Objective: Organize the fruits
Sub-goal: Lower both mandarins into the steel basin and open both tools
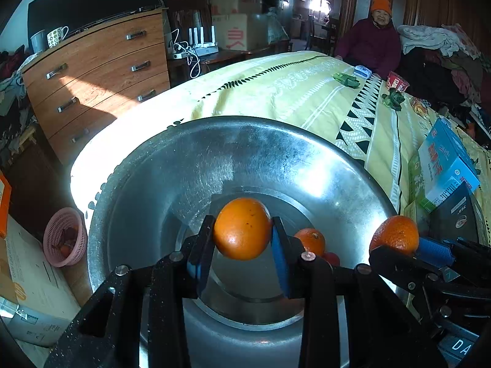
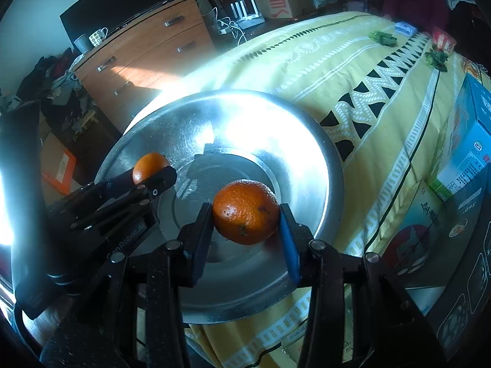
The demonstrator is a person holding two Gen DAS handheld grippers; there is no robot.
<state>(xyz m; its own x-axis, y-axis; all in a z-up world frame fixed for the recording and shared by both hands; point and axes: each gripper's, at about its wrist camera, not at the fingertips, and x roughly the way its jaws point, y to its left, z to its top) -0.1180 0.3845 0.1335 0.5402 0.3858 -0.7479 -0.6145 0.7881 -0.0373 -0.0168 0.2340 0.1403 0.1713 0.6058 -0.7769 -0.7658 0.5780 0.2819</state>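
Note:
A large steel bowl (image 1: 245,153) (image 2: 307,153) rests on a yellow patterned cloth (image 1: 291,92). My left gripper (image 1: 242,230) is shut on a smooth orange (image 1: 242,228), held over the bowl's middle. Its pads press both sides of the fruit. My right gripper (image 2: 245,214) is shut on a rougher orange (image 2: 245,211), also above the bowl. Each wrist view shows the other gripper: the right gripper (image 1: 399,245) with its orange (image 1: 396,234), the left gripper (image 2: 150,178) with its orange (image 2: 150,167). A small orange (image 1: 311,240) and something red (image 1: 331,257) lie inside the bowl.
A blue carton (image 1: 445,168) and dark boxes stand right of the bowl. A pink basket (image 1: 64,239) sits low at the left by cardboard boxes. A wooden dresser (image 1: 101,76) is behind. A person (image 1: 377,43) sits at the cloth's far end, near green items (image 1: 346,79).

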